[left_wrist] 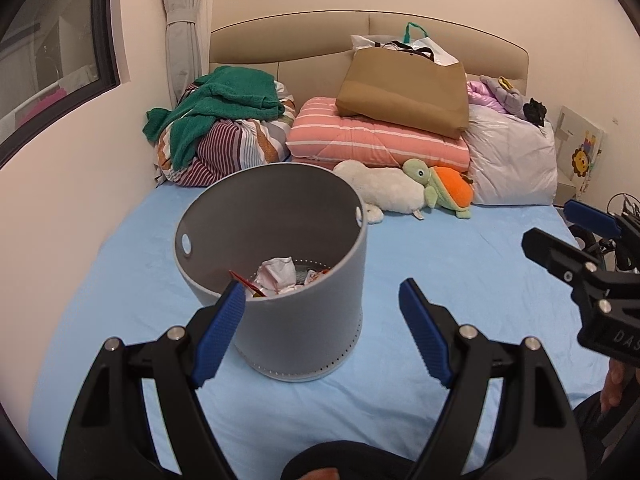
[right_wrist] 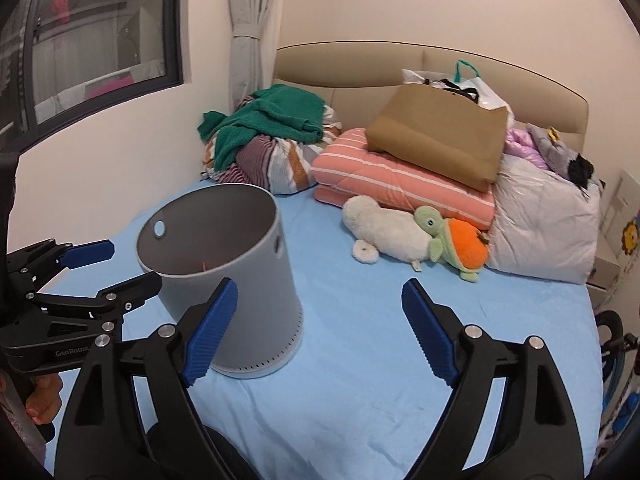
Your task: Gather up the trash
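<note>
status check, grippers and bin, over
Left gripper and right gripper open, empty. Grey round plastic bin upright on blue sheet, crumpled trash inside. Nothing blocking.

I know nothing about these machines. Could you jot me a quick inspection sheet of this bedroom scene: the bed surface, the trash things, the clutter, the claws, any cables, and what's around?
Surface: light blue bed sheet, no loose trash seen on it.
Job's things: round grey bin stands upright on the sheet; crumpled white paper and a red wrapper lie inside.
Clutter: green knitted garment on a striped bundle, pink striped folded quilt under a brown tote bag, white plush toy, green and orange turtle plush, white plastic-wrapped bedding.
Claws: left claw open, empty, straddling the bin's near side; right claw open, empty.
Cables: nothing seen.
Surroundings: beige headboard, tied grey curtain, dark window.
</note>
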Available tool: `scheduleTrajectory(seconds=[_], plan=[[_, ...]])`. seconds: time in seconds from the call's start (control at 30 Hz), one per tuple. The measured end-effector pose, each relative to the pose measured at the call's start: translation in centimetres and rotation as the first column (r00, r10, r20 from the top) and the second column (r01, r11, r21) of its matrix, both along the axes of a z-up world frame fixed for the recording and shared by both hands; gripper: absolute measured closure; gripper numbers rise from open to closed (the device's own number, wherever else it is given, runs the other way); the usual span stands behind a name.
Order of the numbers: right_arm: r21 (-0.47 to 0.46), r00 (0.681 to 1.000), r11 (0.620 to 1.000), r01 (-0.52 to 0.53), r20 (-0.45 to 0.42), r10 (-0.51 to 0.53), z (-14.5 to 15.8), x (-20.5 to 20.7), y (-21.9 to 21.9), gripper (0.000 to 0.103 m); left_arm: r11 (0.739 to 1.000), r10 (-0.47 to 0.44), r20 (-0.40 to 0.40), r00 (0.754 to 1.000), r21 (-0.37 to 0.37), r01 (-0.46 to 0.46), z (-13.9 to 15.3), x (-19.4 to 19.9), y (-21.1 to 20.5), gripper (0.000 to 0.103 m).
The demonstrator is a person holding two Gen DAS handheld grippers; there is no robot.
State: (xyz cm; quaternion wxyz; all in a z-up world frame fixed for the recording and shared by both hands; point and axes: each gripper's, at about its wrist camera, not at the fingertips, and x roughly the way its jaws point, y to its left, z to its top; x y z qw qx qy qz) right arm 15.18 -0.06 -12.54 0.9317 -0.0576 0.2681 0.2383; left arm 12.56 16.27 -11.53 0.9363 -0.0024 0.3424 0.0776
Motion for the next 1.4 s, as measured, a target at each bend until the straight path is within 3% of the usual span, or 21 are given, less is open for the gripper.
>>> scheduleTrajectory(seconds=[0.33,0.5,0.93,1.4], plan=[[0.004,0.963,0.963,0.270,-0.016,-0.270,-2.1,-2.2,-10.2,0.010,0.992,-0.124,-0.032,0.992,-0.019,0.123,-1.7,-0.2,-7.6,0.022],[-0.007,0.939,0.939,0.344,-0.013,-0.344,-2.8,-3.8,-14.1,0.010,0.984,-0.177,-0.043,0.983,-0.037,0.175,-2.2,-0.1,-10.8,0.022],[-0.030,0.897,0.899,0.438,-0.060,-0.439,-4.5,-6.0,-19.0,0.008,0.966,-0.259,-0.086,0.962,-0.032,0.258,-3.2,-0.4,-16.4,0.017],[-0.025,0.873,0.878,0.479,-0.094,-0.479,-5.0,-6.7,-21.0,0.008,0.952,-0.304,-0.143,0.942,-0.024,0.304,-4.5,-0.2,-18.8,0.015]])
